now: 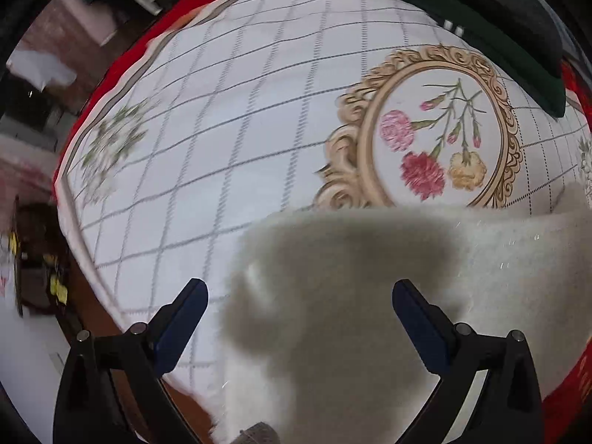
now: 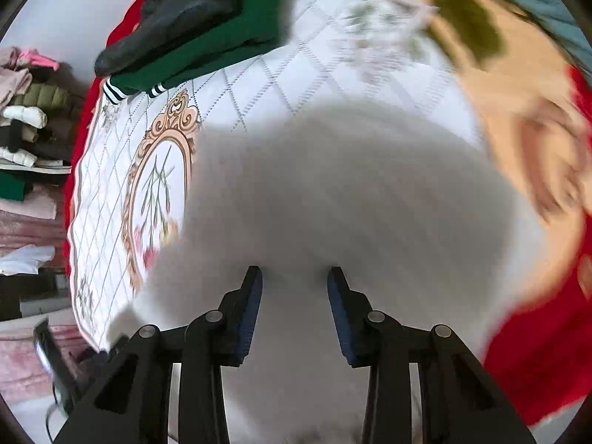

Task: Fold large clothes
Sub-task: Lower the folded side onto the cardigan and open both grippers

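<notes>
A large white fluffy garment lies on the quilted floral bedspread. In the left wrist view it fills the lower right, partly under my shadow. My left gripper is open above its near edge, holding nothing. In the right wrist view the same white garment fills the middle, shadowed. My right gripper hovers over it with jaws partly apart and nothing visibly between them.
A folded dark green garment with striped cuffs and a black one on top sit at the bedspread's far side. Piled clothes stand beyond the bed's left edge. Red bedding lies to the right.
</notes>
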Tool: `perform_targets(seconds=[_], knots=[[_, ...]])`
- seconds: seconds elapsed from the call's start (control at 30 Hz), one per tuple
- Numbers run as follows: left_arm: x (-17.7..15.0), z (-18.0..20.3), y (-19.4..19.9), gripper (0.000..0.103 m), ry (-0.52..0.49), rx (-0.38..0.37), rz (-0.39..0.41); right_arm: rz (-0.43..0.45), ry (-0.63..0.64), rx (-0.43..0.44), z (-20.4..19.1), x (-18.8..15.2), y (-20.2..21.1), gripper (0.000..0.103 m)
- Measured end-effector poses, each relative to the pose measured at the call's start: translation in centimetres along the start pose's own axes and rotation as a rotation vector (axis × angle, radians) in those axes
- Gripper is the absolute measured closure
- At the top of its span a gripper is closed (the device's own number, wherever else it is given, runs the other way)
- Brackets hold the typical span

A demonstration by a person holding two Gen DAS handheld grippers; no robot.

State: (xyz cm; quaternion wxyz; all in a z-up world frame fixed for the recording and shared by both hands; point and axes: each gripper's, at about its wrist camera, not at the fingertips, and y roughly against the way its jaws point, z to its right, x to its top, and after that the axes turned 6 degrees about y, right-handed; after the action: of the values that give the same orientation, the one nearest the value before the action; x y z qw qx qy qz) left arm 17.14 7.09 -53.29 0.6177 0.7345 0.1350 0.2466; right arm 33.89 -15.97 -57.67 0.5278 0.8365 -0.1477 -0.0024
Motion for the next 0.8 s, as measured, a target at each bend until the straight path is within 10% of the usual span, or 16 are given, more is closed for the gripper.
perform_targets(seconds=[0.23,0.53,0.6,0.63,0.67,0.8], knots=[[0.0,-4.2,2.3,0.001,0.104,-0.012,0.018,-0.071,0.06,-0.168,-0.4,8.0,-4.4,0.062],[-0.6,-6.4,-1.3,0.003,0.292,-0.258,-0.125,-0.03,-0.03,0.02,2.5,5.2,2.8,0.046],[0.3,-4.8,-2.3,0.022,0.26,-0.268,-0.105,-0.025,-0.054,0.025,3.4,3.7,3.6,0.046],[0.8,-3.7,-2.6,0.065,0.221,-0.223,-0.072,-0.023,-0.06,0.024,4.1,3.9,3.8,0.046],[1.1,-3.2,-2.8,0.077,0.196,-0.207,-0.064,-0.021,-0.058,0.014,4.4,3.8,3.6,0.046],[2.6,-1.2,-2.5,0.089,0.116,-0.173,0.015,0.01,-0.019,-0.026,4.7,3.7,4.1,0.046]])
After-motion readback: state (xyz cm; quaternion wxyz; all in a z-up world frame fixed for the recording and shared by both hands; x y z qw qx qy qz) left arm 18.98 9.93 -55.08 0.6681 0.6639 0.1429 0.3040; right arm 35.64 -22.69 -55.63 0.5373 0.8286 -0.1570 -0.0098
